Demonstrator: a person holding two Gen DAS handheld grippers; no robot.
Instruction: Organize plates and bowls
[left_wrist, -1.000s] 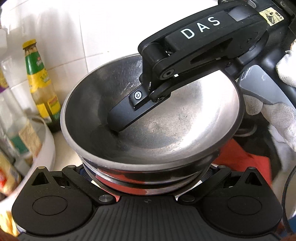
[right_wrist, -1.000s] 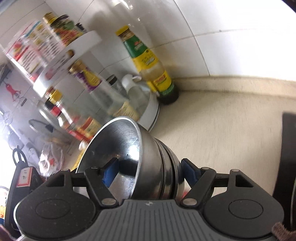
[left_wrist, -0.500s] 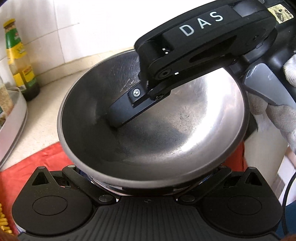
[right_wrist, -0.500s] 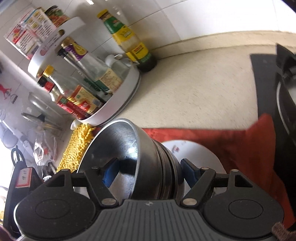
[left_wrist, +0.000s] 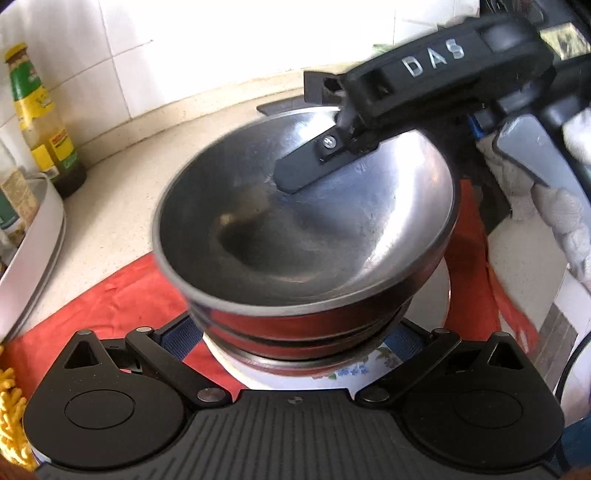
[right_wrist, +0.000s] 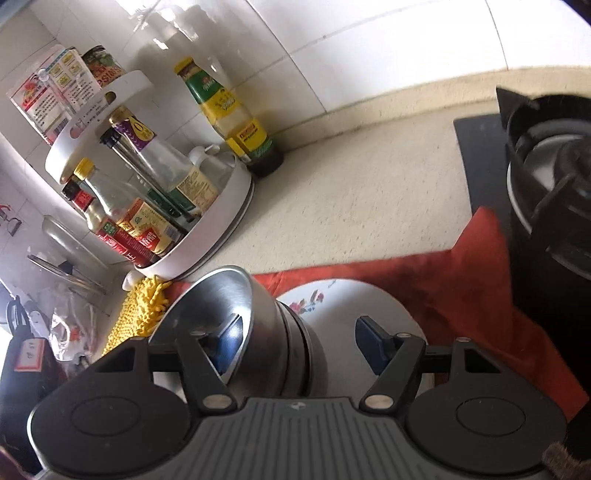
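A stack of steel bowls (left_wrist: 306, 229) sits on a white flowered plate (left_wrist: 373, 363) that lies on a red cloth (left_wrist: 122, 295). My left gripper (left_wrist: 288, 338) is open, its blue pads on either side of the stack's base. My right gripper (right_wrist: 299, 341) is open too: one finger reaches inside the top bowl (right_wrist: 221, 295) and the other stands apart outside the stack, over the plate (right_wrist: 351, 306). In the left wrist view the right gripper's finger (left_wrist: 314, 166) lies against the bowl's inner wall.
A white two-tier turntable (right_wrist: 207, 225) of sauce bottles stands at the left, with a green-labelled bottle (right_wrist: 229, 118) by the tiled wall. A yellow mop cloth (right_wrist: 140, 310) lies beside the red cloth. A black gas hob (right_wrist: 546, 192) is at the right.
The bowl stack came down onto the flowered plate. My right gripper's jaws spread and let go of the bowl rim; the left gripper's pads now stand away from the stack.
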